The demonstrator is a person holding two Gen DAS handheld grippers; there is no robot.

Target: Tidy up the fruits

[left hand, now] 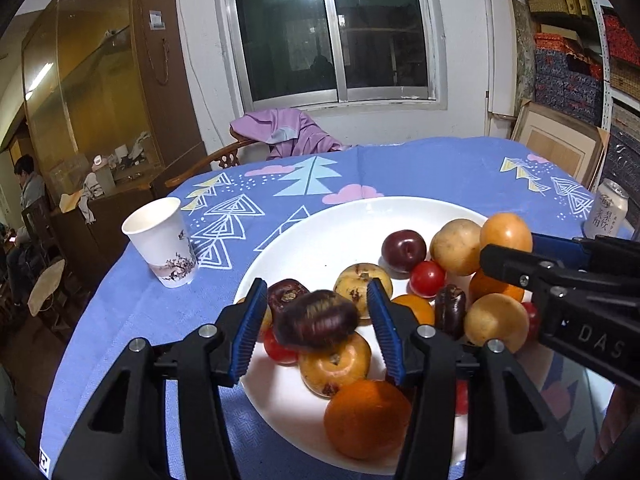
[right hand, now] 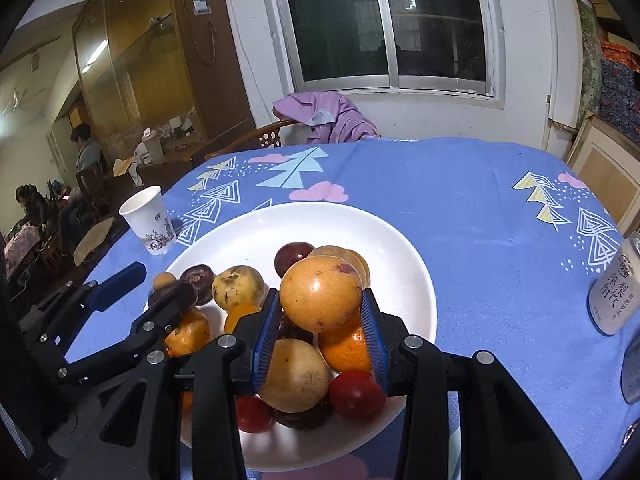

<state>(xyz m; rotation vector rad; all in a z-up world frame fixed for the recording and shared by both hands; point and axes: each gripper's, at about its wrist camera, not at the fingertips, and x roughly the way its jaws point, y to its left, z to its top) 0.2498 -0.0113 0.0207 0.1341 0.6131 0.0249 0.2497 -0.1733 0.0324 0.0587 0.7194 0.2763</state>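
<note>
A white plate [left hand: 320, 236] on the blue tablecloth holds several fruits: oranges, yellow-brown fruits, red tomatoes, dark plums. My left gripper [left hand: 318, 320] is open above the plate's near left part. A blurred dark purple fruit [left hand: 316, 318] sits between its blue pads, not touching either, over the pile. My right gripper [right hand: 320, 320] has a yellow-orange fruit [right hand: 320, 298] between its pads, which touch its sides, just above the pile on the plate [right hand: 400, 256]. The right gripper also shows in the left wrist view [left hand: 520, 260], the left one in the right wrist view [right hand: 152, 296].
A white paper cup [left hand: 162, 242] stands left of the plate. A drink can [left hand: 606, 214] stands right of it, also in the right wrist view [right hand: 616, 288]. A chair with a purple garment [left hand: 280, 132] is behind the table. Shelves with boxes are at the right.
</note>
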